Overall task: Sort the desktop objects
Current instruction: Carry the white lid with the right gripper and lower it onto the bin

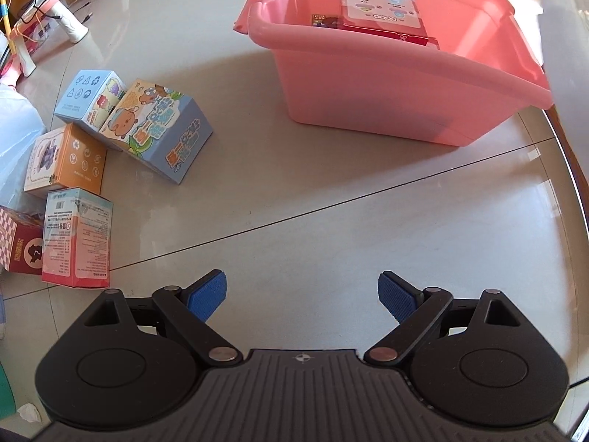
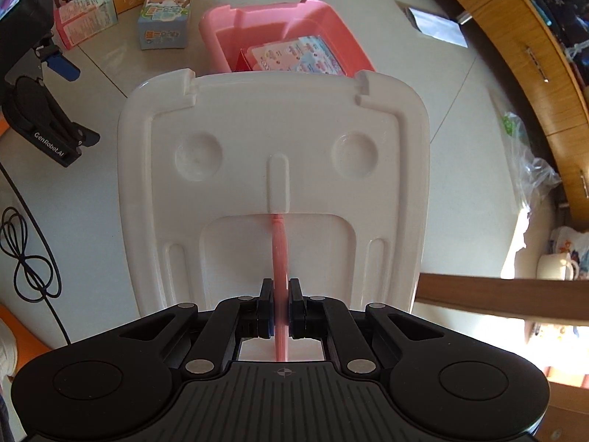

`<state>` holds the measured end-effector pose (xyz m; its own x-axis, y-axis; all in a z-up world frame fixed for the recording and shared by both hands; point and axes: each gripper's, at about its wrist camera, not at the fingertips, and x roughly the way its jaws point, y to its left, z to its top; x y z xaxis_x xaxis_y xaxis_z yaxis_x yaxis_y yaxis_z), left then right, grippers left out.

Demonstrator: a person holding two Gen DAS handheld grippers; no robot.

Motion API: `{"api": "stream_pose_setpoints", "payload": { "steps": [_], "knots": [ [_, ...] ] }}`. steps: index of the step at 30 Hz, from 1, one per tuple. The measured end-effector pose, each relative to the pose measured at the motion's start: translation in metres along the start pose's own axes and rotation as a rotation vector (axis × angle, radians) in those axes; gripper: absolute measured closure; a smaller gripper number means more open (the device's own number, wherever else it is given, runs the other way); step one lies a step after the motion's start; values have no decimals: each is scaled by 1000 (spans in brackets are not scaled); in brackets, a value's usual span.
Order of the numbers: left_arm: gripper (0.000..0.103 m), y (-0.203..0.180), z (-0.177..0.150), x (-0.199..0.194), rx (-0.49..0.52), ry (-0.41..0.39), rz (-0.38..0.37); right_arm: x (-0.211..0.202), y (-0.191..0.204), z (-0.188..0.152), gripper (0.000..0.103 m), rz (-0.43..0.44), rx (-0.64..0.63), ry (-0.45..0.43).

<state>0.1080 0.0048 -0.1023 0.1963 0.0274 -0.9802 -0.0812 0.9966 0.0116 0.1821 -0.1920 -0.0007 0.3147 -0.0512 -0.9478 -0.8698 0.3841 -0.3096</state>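
Lid (image 2: 272, 140) hides most of bin (image 2: 221, 33); right gripper (image 2: 281, 309) pinches its handle; left gripper (image 1: 302, 294) jaws wide.

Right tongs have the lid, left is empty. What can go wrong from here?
1. The right tongs pinch only the thin pink handle of the white lid; a broad lid on a narrow grip may swing or slip.
2. The lid hides most of the pink bin from the right wrist view, so alignment is partly blind.
3. Five boxes lie outside; closing now would strand them while the left tongs are open.

Both downward views, shared pink bin (image 1: 386, 84)
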Motion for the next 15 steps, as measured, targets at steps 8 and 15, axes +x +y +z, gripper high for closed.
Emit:
{"api": "stream_pose_setpoints", "payload": {
  "steps": [8,15],
  "knots": [
    [11,-11,8,-3,-8,2,-55,28,-29,64,98,-25,-161,-11],
    [11,-19,20,-3,37,-31,-34,43,-27,117,98,-16,-296,-12]
  ]
}}
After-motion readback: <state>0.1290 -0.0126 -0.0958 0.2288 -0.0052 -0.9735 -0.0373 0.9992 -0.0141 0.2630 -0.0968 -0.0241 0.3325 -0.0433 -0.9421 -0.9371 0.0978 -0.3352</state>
